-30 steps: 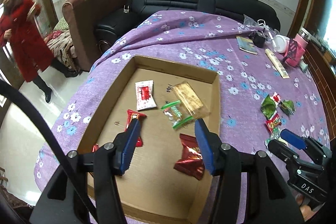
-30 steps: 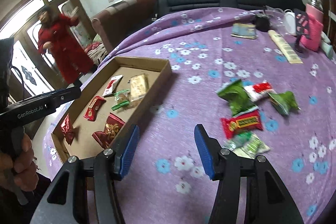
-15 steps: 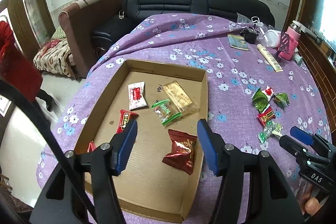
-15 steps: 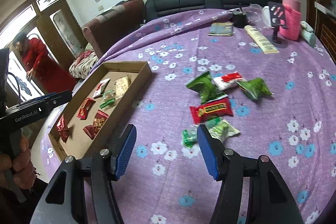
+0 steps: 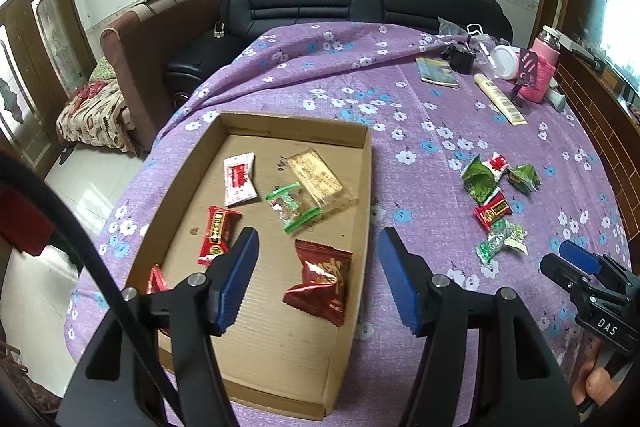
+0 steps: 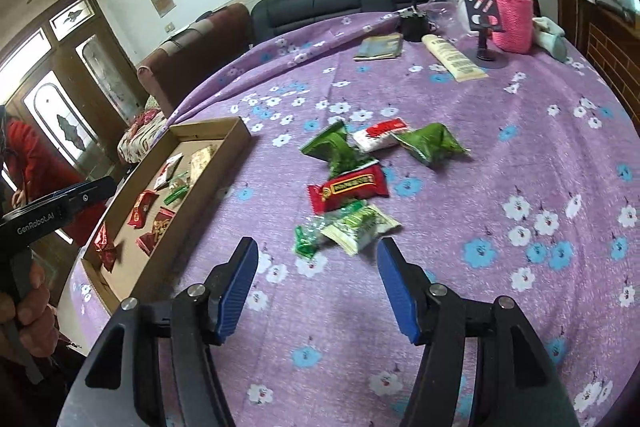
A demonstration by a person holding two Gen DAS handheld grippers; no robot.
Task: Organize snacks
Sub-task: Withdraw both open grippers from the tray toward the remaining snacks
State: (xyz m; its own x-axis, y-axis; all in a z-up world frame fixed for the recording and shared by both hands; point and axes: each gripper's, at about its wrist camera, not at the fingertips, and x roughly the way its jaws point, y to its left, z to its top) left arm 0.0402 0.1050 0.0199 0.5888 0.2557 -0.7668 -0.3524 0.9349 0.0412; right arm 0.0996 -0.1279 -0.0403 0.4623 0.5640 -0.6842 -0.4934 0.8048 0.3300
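Lying ahead of R hand-held gripper point(image 6: 316, 275): snacks point(image 6: 352, 187)

Small red packet point(image 5: 157, 279) in the cardboard tray point(image 5: 297, 131), half hidden behind left gripper point(image 5: 318, 281)

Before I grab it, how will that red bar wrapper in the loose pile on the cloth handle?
The red bar wrapper looks small and flat, so probably light. Its glossy film may slip or crinkle between the jaws. It overlaps a pale green packet, so pushing it would likely drag that neighbour along.

six wrapped snacks point(image 5: 318, 285) lie in the shallow cardboard box point(image 5: 366, 187); six more point(image 6: 347, 189) lie clustered on the cloth.
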